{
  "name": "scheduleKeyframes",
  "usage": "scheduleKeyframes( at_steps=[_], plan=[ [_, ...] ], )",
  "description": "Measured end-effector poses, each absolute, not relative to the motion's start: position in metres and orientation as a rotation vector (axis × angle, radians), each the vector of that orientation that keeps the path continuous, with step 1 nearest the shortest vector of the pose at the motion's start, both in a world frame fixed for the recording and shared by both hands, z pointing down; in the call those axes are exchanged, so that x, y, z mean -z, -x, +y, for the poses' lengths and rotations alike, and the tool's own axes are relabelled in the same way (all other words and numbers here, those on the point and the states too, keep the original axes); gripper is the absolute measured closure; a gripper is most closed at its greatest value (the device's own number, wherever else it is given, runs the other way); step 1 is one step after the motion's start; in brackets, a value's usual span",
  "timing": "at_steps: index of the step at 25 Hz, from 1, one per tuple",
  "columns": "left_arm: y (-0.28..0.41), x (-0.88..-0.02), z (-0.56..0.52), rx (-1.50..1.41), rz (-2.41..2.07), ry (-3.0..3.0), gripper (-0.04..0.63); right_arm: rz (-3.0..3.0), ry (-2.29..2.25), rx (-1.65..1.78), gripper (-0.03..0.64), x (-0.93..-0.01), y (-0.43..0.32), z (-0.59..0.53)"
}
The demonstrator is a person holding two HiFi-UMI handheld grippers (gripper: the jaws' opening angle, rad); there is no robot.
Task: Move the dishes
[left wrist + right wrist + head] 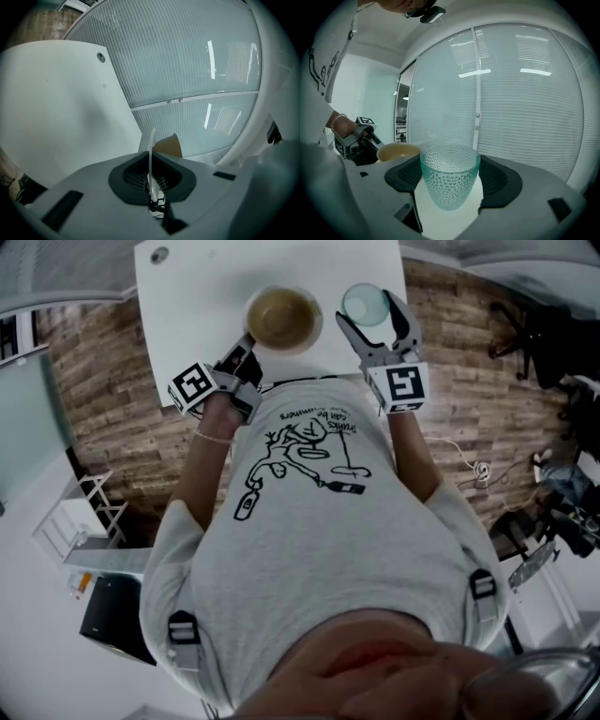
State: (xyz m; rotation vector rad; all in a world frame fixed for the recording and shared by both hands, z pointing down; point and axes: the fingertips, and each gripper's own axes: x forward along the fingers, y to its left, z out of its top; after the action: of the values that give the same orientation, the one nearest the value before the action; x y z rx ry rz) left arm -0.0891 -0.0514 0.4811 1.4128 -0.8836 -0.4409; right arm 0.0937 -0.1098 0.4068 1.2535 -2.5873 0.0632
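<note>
The glass cup [364, 304] stands upright on the white table [187, 296], mouth up, right at the near edge, with the brown bowl [283, 320] just beside it on my left. The cup sits dead ahead of my right gripper [375, 324], already between the two fingers, so the line I care about is straight along the jaws. Its tall axis runs up and down, across my grip. That's my nearer hand for it by a long way, because the left is busy with the bowl.

In the right gripper view, the jaws are spread wide and the dimpled cup [450, 180] fills the gap between the dark pads. The rim comes close to both sides, but I can't see either pad pressing in, and I judge the base is resting on the table. So it's framed, not gripped.

My left gripper [249, 343] is pressed together on the bowl's near rim. In its own view the thin edge runs straight up between the pads, with a slice of brown wall [168, 146] showing behind.

Next call is probably to close the right on the cup, squarely and gently, since glass can slip.
</note>
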Motion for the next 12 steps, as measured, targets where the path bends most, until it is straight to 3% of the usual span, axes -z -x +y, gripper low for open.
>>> scheduleKeyframes(
  at_steps=[12],
  plan=[
    [0.088,-0.478,-0.051,0.447,-0.876,-1.419,0.583,-2.535,-1.341,-0.147,0.233,-0.462,-0.119,-0.116]
  ],
)
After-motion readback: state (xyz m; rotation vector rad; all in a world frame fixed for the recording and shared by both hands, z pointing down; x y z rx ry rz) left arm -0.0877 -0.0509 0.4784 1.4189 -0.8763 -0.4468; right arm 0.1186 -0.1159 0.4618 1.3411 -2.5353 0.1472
